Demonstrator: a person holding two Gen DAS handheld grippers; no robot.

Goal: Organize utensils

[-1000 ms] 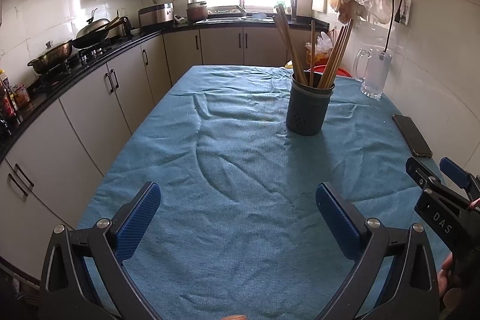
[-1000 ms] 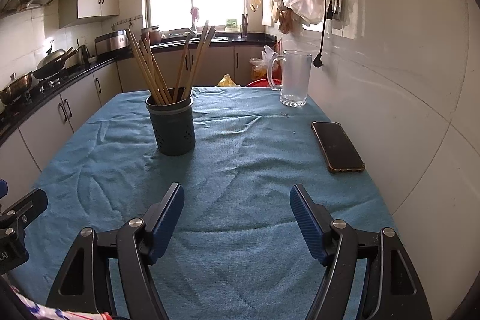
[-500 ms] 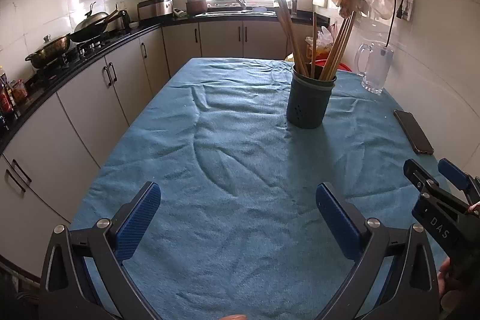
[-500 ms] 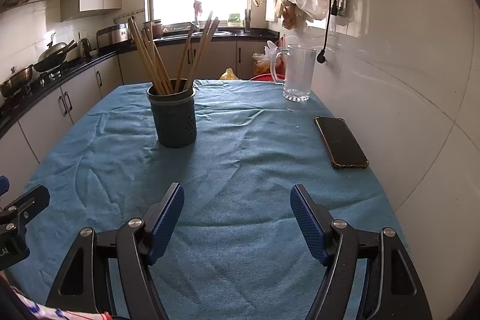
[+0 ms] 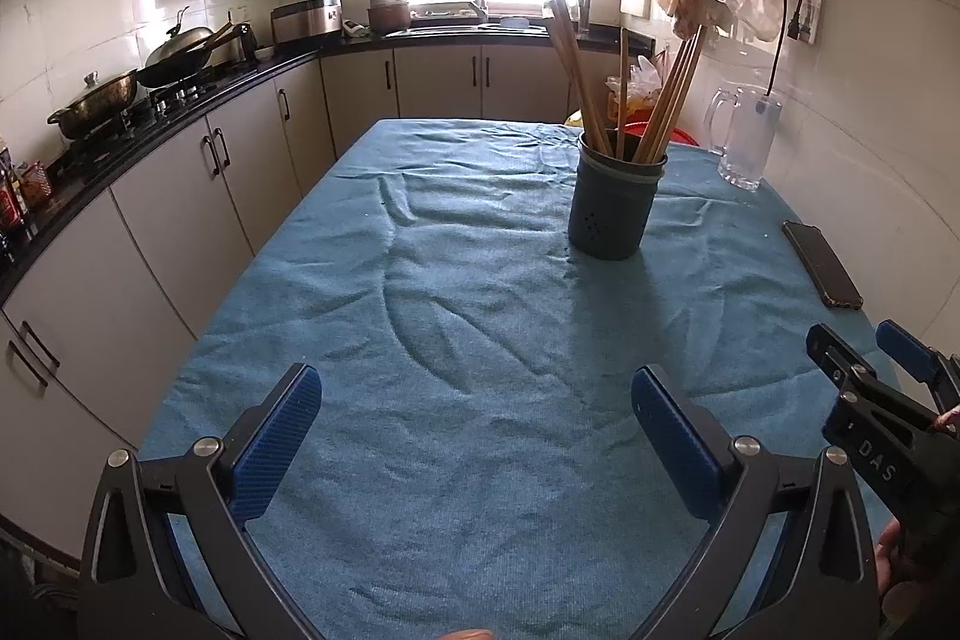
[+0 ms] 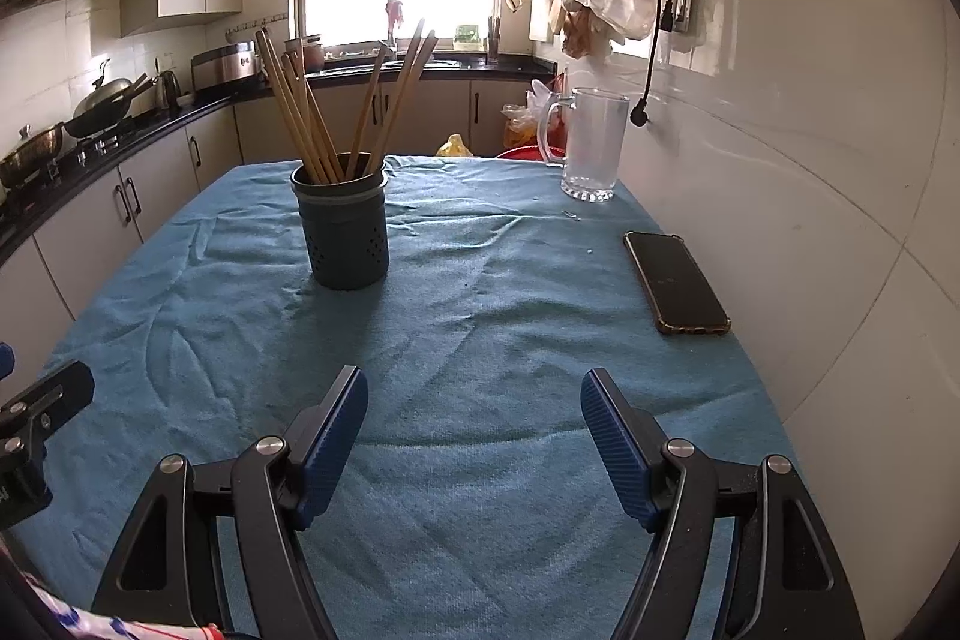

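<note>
A dark grey perforated utensil holder (image 5: 615, 205) stands upright on the blue tablecloth (image 5: 468, 340), with several wooden chopsticks (image 5: 666, 100) leaning in it. It also shows in the right wrist view (image 6: 345, 226), with its chopsticks (image 6: 300, 112). My left gripper (image 5: 477, 400) is open and empty, over the near part of the table, well short of the holder. My right gripper (image 6: 474, 400) is open and empty, to the right of the left one; it shows at the left wrist view's right edge (image 5: 864, 358).
A black phone (image 6: 675, 280) lies on the cloth near the tiled wall on the right. A glass mug (image 6: 591, 145) stands at the far right corner. Kitchen cabinets and a stove with pans (image 5: 114, 94) run along the left. Bags hang on the wall above.
Both grippers have tilted down a little, so the holder sits lower in both views. Both stay open and empty. Nothing on the table has moved.
</note>
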